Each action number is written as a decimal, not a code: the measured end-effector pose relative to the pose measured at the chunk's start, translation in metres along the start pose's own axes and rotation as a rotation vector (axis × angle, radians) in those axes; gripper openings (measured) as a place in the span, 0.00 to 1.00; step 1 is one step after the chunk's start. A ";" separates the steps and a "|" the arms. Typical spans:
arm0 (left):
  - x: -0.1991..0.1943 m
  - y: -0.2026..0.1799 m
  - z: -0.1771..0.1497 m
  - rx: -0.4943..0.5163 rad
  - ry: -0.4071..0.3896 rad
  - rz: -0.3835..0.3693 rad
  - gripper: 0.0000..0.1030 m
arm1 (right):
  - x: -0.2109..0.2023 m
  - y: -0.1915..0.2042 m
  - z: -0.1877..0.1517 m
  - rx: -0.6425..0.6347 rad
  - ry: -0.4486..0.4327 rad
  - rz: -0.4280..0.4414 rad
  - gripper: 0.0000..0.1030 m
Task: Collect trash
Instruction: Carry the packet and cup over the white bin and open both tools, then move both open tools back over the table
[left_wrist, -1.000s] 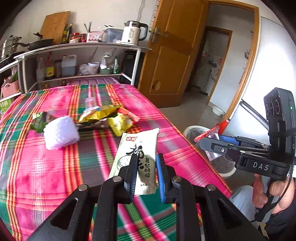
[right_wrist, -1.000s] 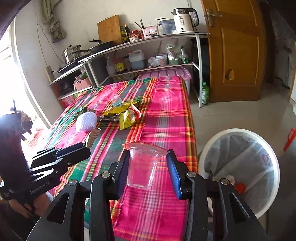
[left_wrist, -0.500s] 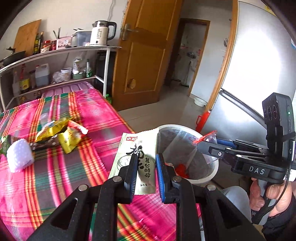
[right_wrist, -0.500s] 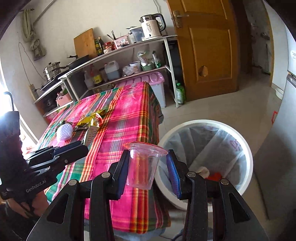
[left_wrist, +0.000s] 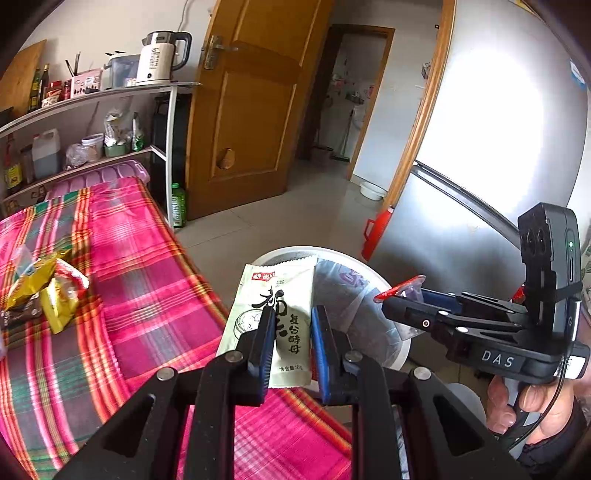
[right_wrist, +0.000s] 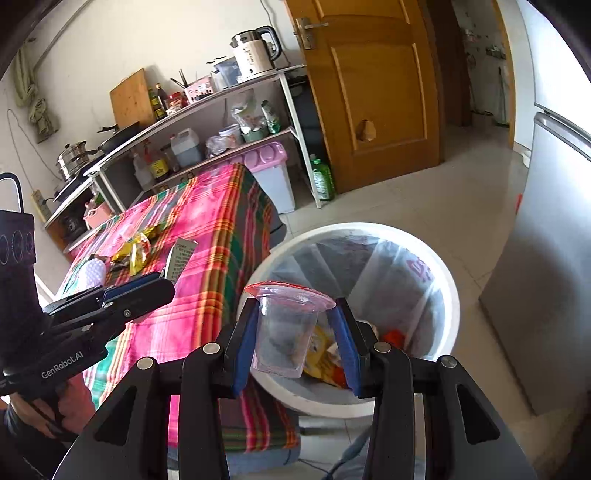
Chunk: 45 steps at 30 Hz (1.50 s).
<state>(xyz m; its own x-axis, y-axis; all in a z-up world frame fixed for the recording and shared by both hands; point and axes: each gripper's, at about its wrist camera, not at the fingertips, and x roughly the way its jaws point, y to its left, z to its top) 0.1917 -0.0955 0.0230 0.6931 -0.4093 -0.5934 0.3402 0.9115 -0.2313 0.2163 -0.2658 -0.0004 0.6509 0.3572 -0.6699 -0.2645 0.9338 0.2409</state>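
The clear cup (right_wrist: 286, 332) is clamped upright in the right gripper (right_wrist: 295, 343), held over the bin's (right_wrist: 439, 273) near-left rim, w/ the bin mouth just ahead-right, while the yeast packet (left_wrist: 279, 317), long axis pointing forward, is pinched by the left gripper (left_wrist: 293, 347) beside the table (left_wrist: 155, 295) edge.

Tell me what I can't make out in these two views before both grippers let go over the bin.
- Bin contents: right wrist view, the plastic cup and right gripper cover much of them.
- Bin interior: left wrist view, hidden behind the sachet in the left gripper.
- White foam item: right wrist view, too small to identify.
- Table's near left part: left wrist view, cut off by the edge.
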 end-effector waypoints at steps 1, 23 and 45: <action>0.005 -0.002 0.001 0.002 0.005 -0.007 0.20 | 0.001 -0.003 -0.001 0.004 0.002 -0.005 0.40; 0.050 -0.007 0.010 -0.018 0.053 -0.066 0.30 | 0.016 -0.035 0.000 0.051 0.024 -0.070 0.45; -0.036 0.029 0.005 -0.067 -0.076 0.029 0.30 | -0.017 0.046 0.016 -0.099 -0.069 -0.014 0.45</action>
<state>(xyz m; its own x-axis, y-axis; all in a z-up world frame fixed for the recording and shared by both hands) 0.1797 -0.0547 0.0421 0.7494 -0.3822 -0.5408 0.2777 0.9227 -0.2673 0.2046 -0.2280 0.0332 0.7015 0.3477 -0.6221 -0.3213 0.9335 0.1593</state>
